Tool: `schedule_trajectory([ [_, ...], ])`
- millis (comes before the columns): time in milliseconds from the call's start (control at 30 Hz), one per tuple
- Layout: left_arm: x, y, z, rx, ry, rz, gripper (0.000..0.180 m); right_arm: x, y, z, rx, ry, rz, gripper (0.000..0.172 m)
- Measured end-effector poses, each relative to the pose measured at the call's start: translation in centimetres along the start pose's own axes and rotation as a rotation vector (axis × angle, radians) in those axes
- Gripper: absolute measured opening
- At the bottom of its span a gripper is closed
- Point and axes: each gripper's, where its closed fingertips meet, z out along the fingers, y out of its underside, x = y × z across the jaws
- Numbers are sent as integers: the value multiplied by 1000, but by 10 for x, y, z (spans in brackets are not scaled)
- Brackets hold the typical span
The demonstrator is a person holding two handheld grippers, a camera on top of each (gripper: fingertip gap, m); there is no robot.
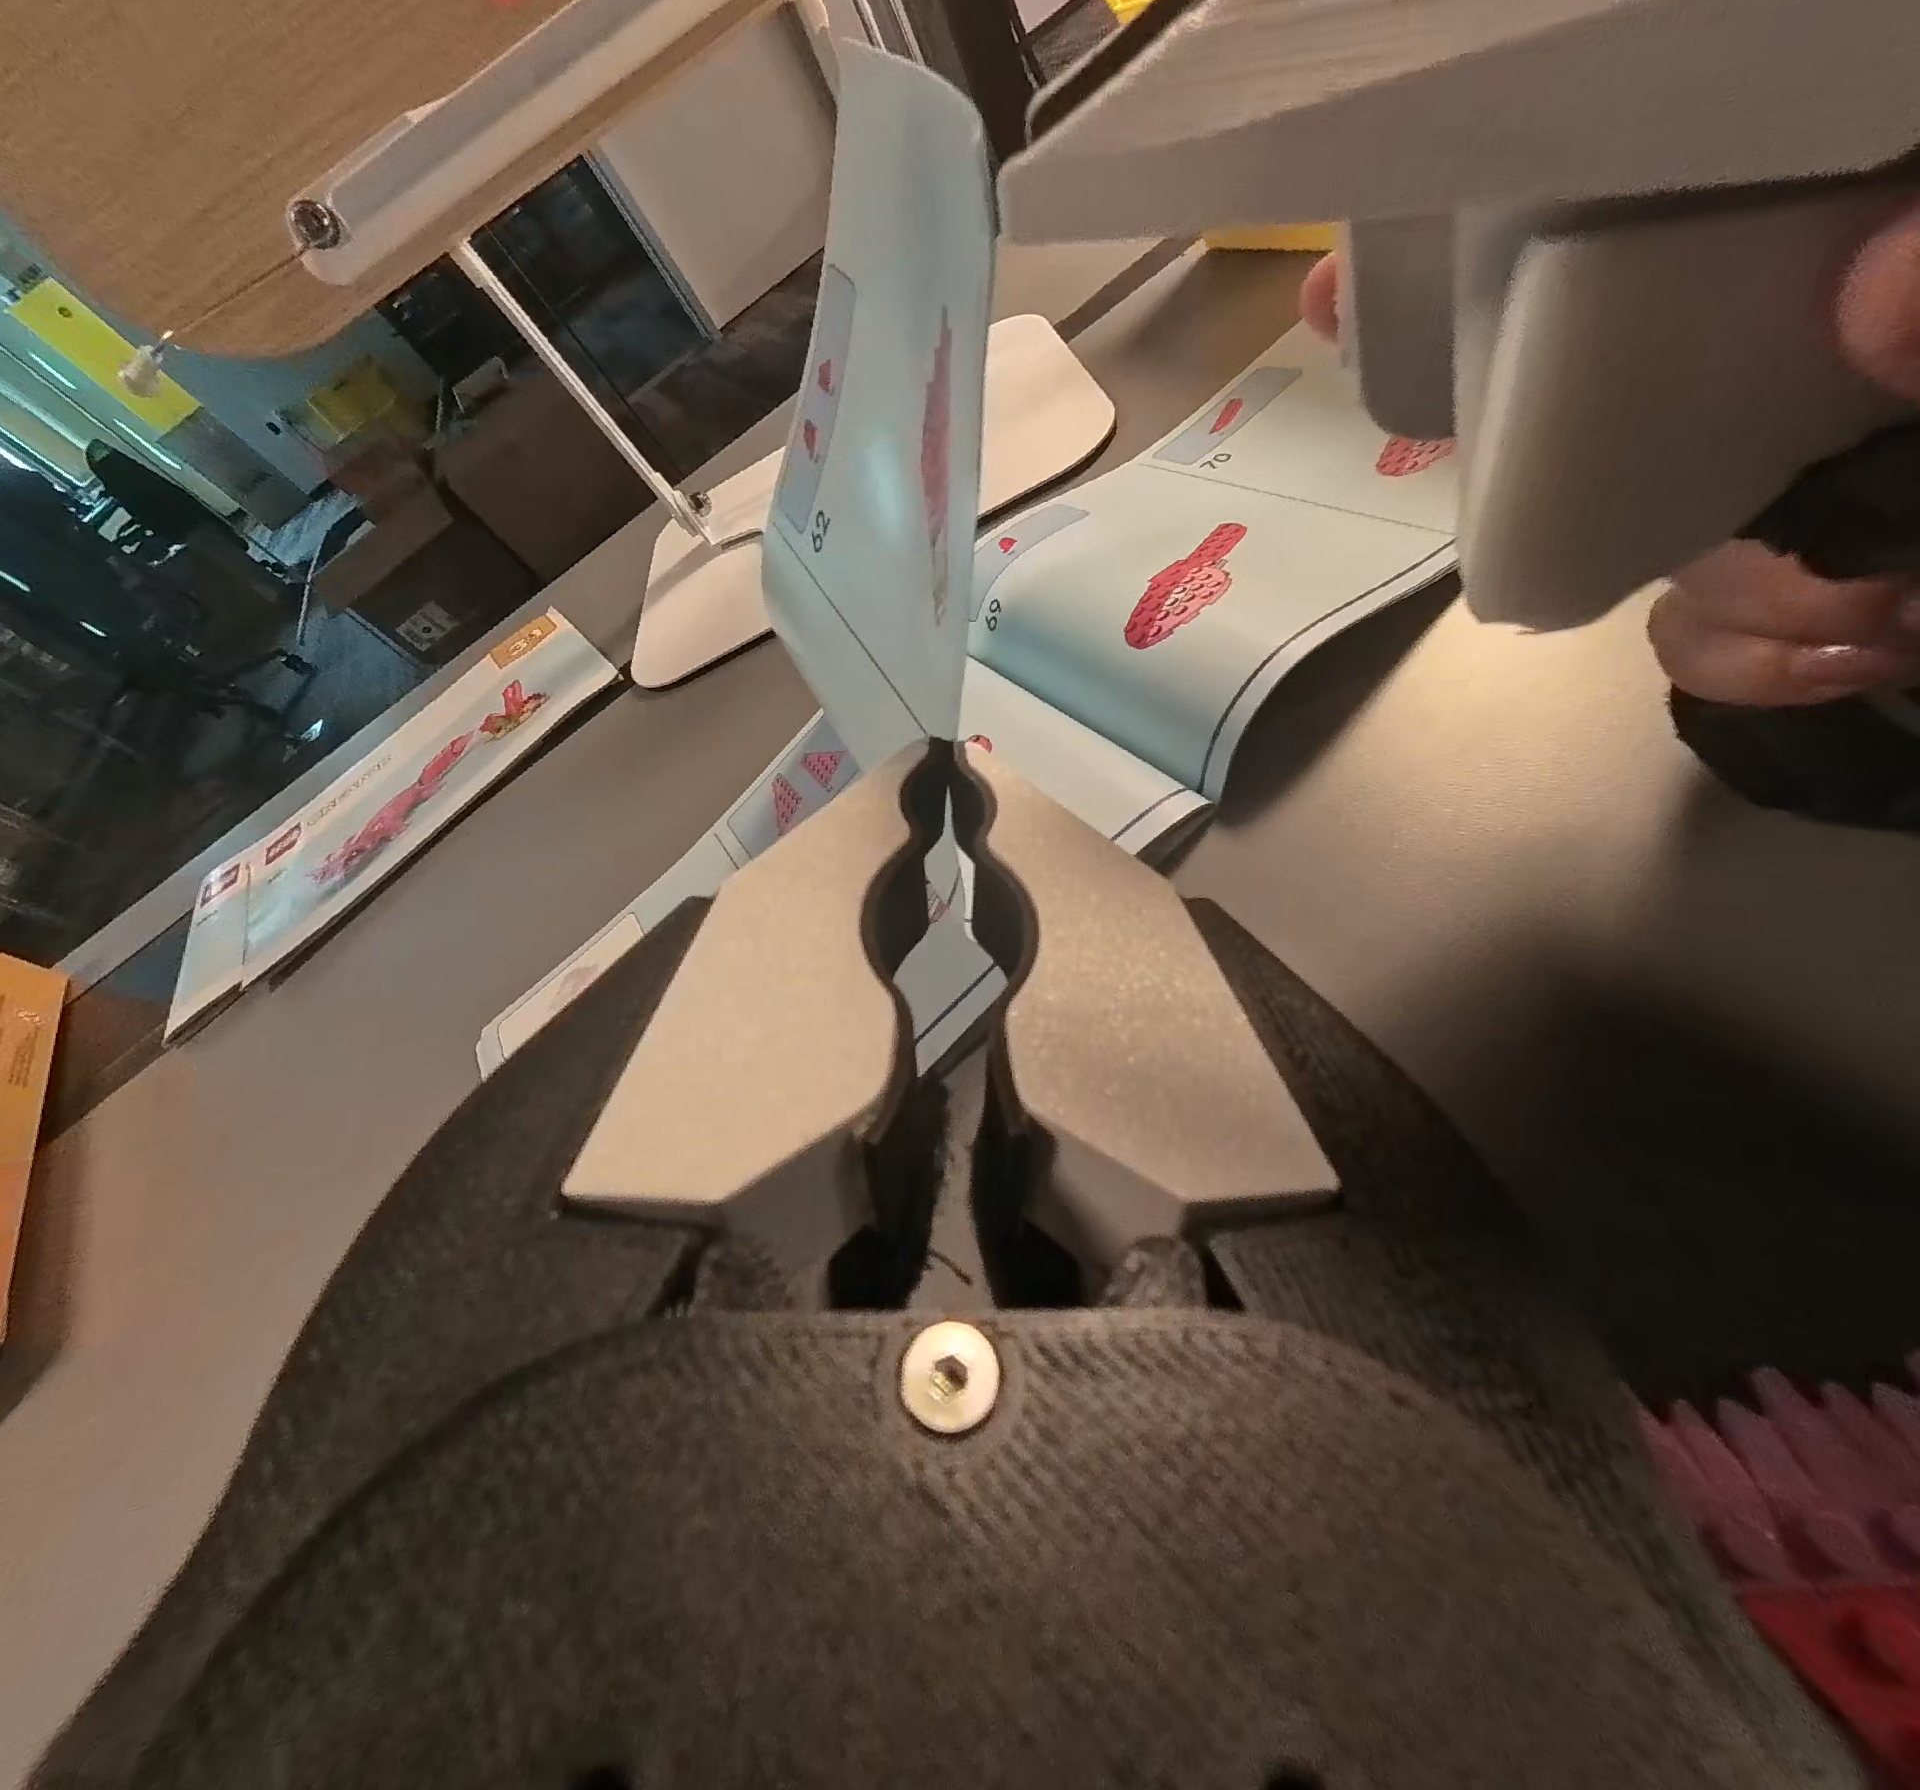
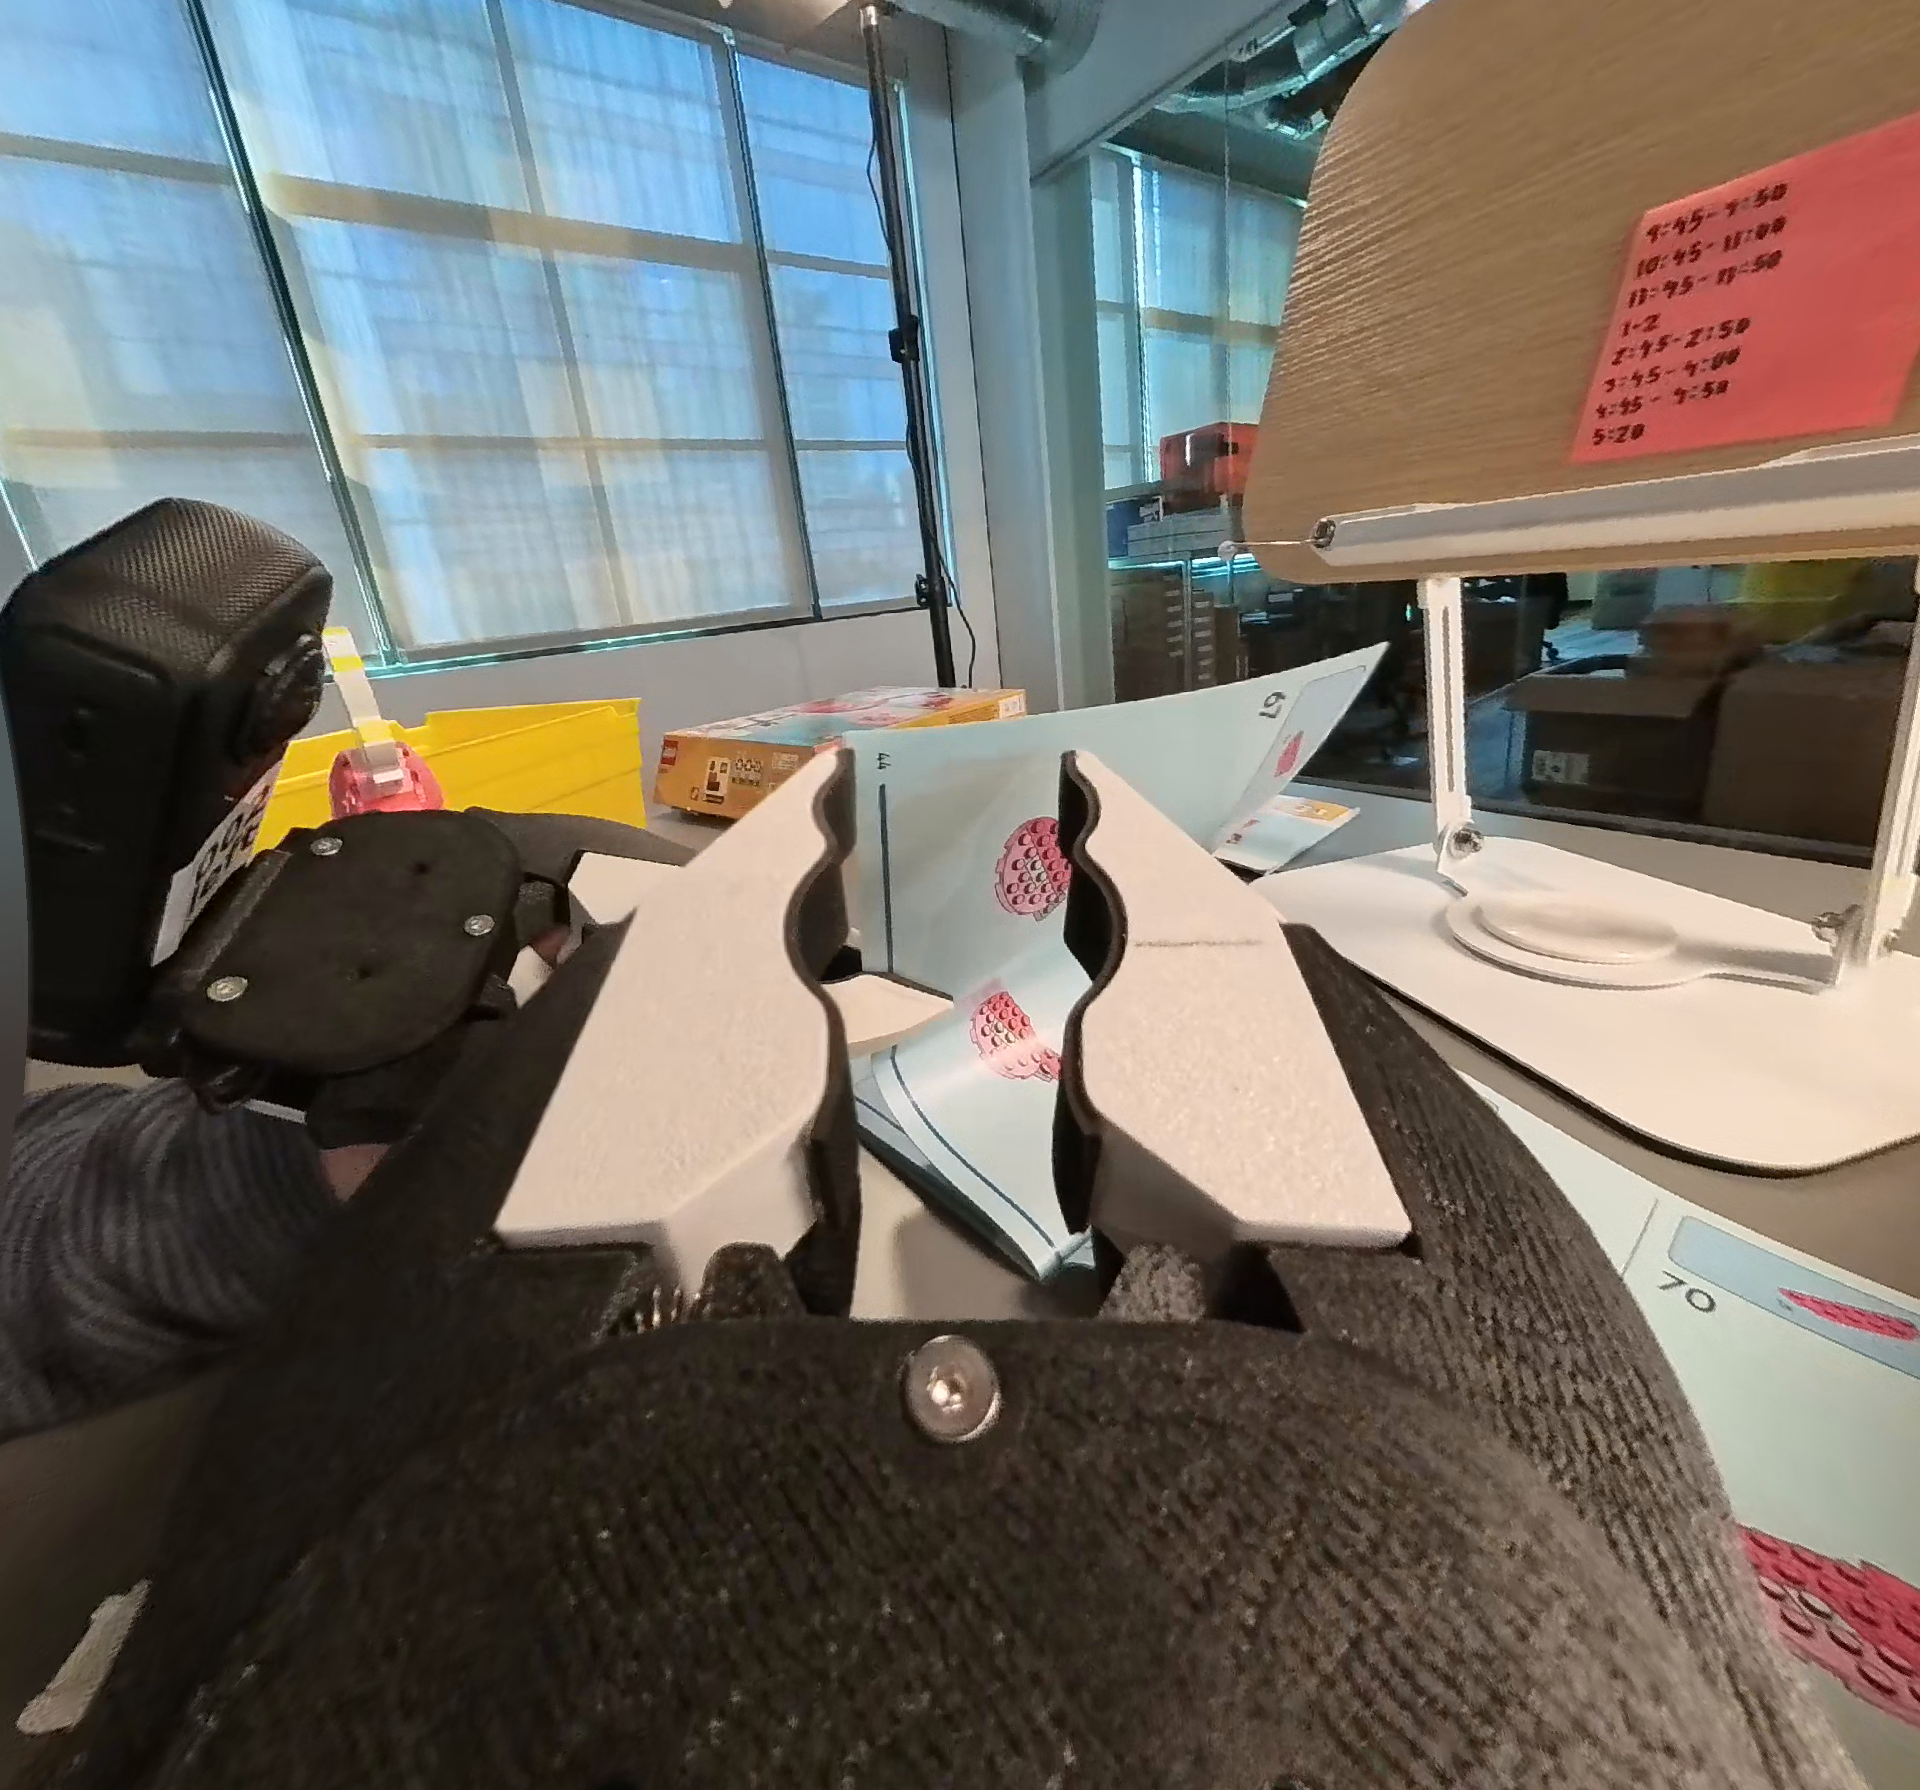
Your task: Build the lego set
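Note:
My left gripper (image 1: 940, 753) is shut on one pale blue page (image 1: 894, 390) of an open instruction booklet (image 1: 1195, 587) that lies on the grey table. The pinched page stands upright above the booklet. My right gripper (image 2: 956, 784) is open and holds nothing. The lifted page (image 2: 1143, 732) shows through the gap between its fingers, and neither pad presses on it. In the left wrist view the right gripper's grey fingers (image 1: 1351, 78) hover above the booklet's right side, beside the page's top. In the right wrist view the left gripper's black body (image 2: 343, 930) sits to the left.
A book stand with a wood-look board (image 2: 1558, 234) and a white base (image 2: 1558, 1044) stands behind the booklet. A yellow bin (image 2: 468, 764), a toy box (image 2: 831, 732) and a pink brick model (image 2: 379, 784) sit at the back. A second booklet (image 1: 395, 805) lies to the left. Across from one pair of fingers to the other is roughly 9 cm.

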Motion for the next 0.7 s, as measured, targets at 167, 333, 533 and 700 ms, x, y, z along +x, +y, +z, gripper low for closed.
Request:
schedule_trajectory([
  [167,1,0,0,-1,0,6,0,-3,-1,0,5,-16,1,39],
  [333,1,0,0,2,2,3,0,1,-1,-1,7,0,15,35],
  [533,0,0,0,4,1,0,0,4,-1,-2,11,10,24,26],
  [700,-1,0,-1,3,-3,-7,0,7,1,-2,-4,28,39,14],
])
